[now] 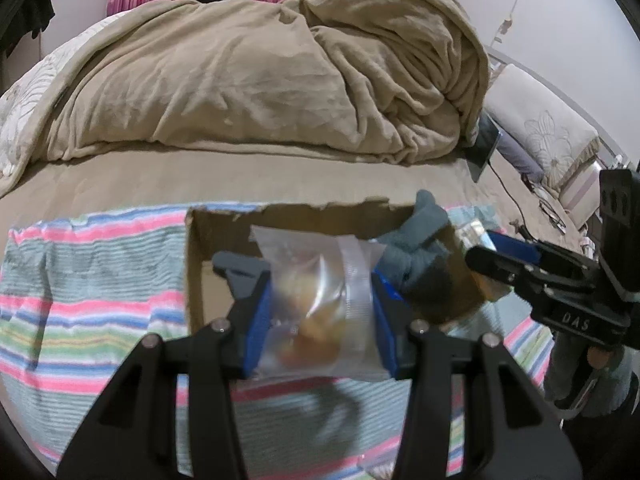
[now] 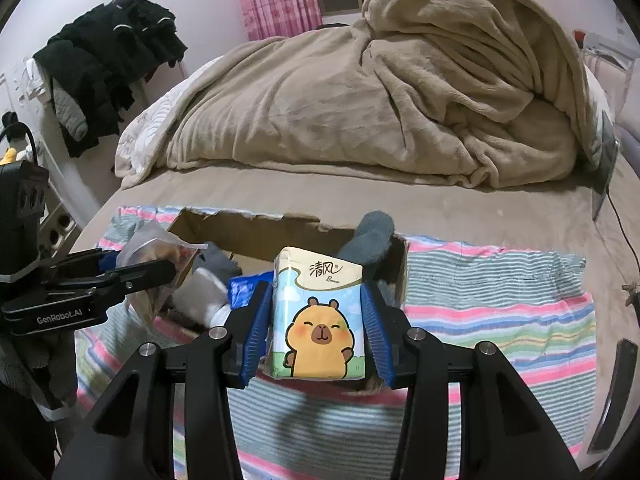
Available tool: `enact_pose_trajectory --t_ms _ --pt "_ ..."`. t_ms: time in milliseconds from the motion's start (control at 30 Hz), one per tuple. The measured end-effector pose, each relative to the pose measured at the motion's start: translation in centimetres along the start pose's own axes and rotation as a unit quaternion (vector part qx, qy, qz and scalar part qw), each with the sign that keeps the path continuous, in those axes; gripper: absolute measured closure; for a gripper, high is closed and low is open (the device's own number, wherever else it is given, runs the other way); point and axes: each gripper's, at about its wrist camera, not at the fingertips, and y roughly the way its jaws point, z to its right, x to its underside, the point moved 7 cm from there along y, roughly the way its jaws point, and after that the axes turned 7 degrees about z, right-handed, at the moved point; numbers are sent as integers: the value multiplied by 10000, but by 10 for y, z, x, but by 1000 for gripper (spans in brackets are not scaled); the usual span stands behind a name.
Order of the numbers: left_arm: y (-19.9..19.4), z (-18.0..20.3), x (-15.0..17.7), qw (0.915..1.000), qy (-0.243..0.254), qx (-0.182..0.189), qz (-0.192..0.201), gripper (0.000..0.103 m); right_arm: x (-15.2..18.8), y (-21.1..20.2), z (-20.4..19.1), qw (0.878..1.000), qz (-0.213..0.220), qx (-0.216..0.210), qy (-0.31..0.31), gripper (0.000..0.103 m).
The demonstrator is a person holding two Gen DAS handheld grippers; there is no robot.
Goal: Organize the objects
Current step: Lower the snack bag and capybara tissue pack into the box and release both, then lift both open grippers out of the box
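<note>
My left gripper (image 1: 320,304) is shut on a clear plastic snack bag (image 1: 316,300) with brownish food inside, held over the open cardboard box (image 1: 196,272) on the bed. My right gripper (image 2: 318,320) is shut on a tissue pack (image 2: 318,316) printed with a cartoon capybara, held over the same box (image 2: 400,276). Grey socks (image 1: 420,248) lie in the box, one sticking up over the right rim (image 2: 370,240). The left gripper and its bag also show at left in the right wrist view (image 2: 120,272). The right gripper shows at right in the left wrist view (image 1: 496,256).
The box sits on a striped towel (image 1: 88,292) spread on the bed. A rumpled tan blanket (image 1: 260,68) fills the far half. A tablet with a cable (image 1: 486,148) and pillows (image 1: 536,128) lie at the right. Dark clothes (image 2: 108,60) hang at the left.
</note>
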Motion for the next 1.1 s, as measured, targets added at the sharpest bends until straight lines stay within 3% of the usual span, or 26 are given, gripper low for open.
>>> enact_pose_trajectory --t_ms 467,600,700,800,1100 --pt "58 -2 -7 9994 -6 10 -342 55 1 23 12 9999 -5 23 99 54" --pt "66 -5 -6 9989 -24 -108 -453 46 4 24 13 9999 -19 95 71 49" --pt "66 -4 -4 9987 -65 -90 -491 45 4 19 15 9999 34 112 118 44" --pt "59 -4 -6 9989 -61 -151 -432 32 3 14 16 9998 52 135 130 42" --pt "13 -6 -5 9995 -176 -188 -200 29 13 -11 6 9998 17 115 159 42"
